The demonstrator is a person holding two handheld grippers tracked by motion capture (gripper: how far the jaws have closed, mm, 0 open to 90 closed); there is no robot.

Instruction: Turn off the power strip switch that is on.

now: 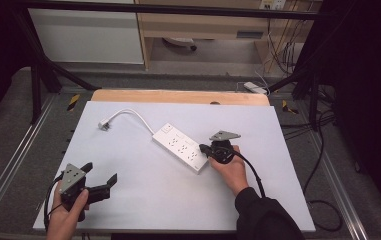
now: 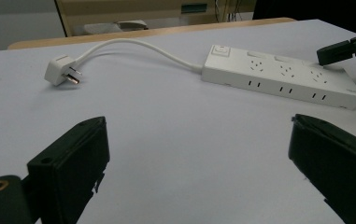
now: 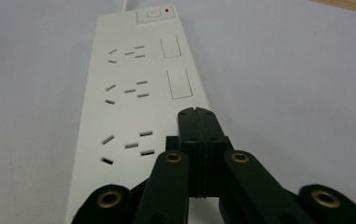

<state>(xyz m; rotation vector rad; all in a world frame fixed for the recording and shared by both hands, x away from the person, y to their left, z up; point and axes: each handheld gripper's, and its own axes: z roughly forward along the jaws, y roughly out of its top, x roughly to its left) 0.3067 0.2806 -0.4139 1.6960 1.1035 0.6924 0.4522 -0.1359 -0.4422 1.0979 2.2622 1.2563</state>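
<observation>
currently the right gripper (image 1: 209,148) sits over the near end of the white power strip (image 1: 182,146), jaws pressed together with nothing between them. seen from the right gripper view, the closed tips rest on or just above the strip's top face, beside the nearest socket group (image 3: 126,147) and just short of the nearest rectangular switch; actual contact cannot be told. ahead of the tips the strip runs away lengthwise: two more socket groups, two rocker switches (image 3: 179,84), then the master button with a red indicator (image 3: 167,9) at the far end.

left gripper (image 1: 100,177) is held low over the white table cover (image 1: 143,200), well apart from the strip, jaws spread wide and empty. from the left gripper view the strip lies ahead and to the right of its jaws, the right gripper's black tip touching down at the strip's right end. the white cord (image 2: 133,44) leaves the strip's left end and curves to the plug (image 2: 61,71), which lies on its side ahead and to the left of the jaws, prongs pointing right.
</observation>
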